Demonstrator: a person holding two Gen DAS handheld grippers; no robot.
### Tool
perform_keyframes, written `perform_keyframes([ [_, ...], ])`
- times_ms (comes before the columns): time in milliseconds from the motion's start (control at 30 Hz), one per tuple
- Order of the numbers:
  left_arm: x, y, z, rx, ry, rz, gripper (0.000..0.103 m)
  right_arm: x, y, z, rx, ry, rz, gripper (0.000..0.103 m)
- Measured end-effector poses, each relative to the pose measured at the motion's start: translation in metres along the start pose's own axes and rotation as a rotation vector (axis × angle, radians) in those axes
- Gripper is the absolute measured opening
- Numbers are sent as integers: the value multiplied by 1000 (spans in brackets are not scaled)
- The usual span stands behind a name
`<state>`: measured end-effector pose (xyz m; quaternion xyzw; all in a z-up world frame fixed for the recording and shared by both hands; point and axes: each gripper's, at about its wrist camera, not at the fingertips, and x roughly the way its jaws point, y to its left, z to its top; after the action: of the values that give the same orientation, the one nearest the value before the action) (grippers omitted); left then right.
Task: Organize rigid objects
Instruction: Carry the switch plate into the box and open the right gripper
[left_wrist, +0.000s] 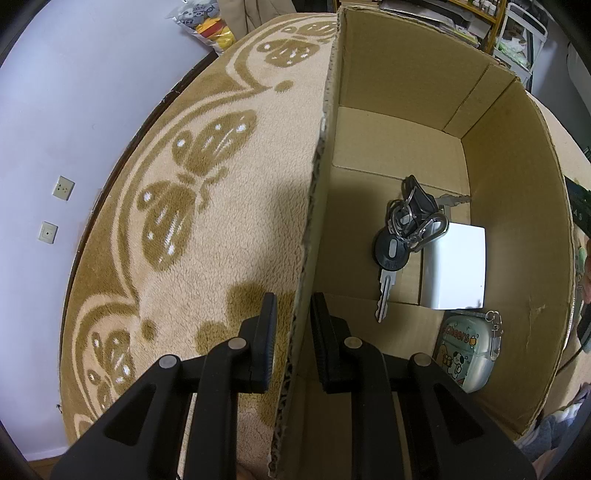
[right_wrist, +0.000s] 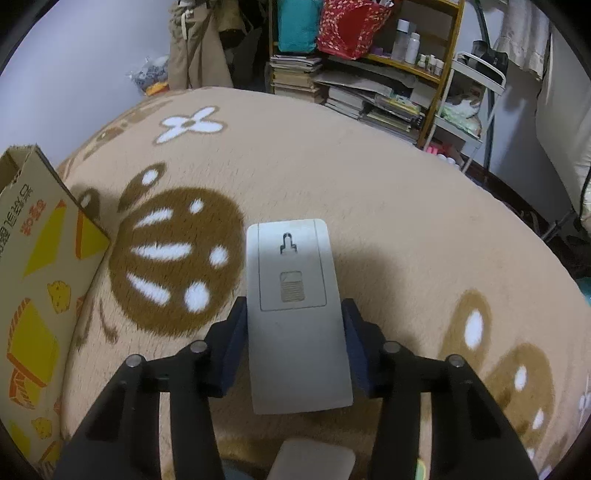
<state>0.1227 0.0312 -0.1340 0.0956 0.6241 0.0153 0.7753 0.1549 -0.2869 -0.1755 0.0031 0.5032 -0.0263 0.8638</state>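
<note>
my right gripper (right_wrist: 293, 332) is pinching a flat grey-white device (right_wrist: 295, 295) between its jaws, one jaw on each long side. the device is a long rounded rectangle; its upper face shows a framed panel with a small keyhole-shaped slot and a ribbed grey patch under it. i hold it above the beige blanket (right_wrist: 369, 192) with brown and white patterns, a little to the right of the cardboard box (right_wrist: 40, 266). the near end of the device is partly lost between my fingers.

my left gripper (left_wrist: 293, 332) has its jaws pressed on the left wall of the box (left_wrist: 509, 221), one jaw outside, one inside. inside the box lie a bunch of keys (left_wrist: 402, 236), a white block (left_wrist: 456, 269) and a small case with a cartoon dog (left_wrist: 465, 350); the case is partly hidden by my right finger.
</note>
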Motion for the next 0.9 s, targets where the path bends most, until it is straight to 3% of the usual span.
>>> perform_keyframes([
  [167,0,-1,1,0,1,1,18,-14,2,-3,64,1,-51,51],
  [500,1,0,1,-5,6,-1,18,-48,1,-16,182,-15,9,51],
  [900,-1,0,0,-2,2,3,18,-108,42,-3,119,-136,73,51],
])
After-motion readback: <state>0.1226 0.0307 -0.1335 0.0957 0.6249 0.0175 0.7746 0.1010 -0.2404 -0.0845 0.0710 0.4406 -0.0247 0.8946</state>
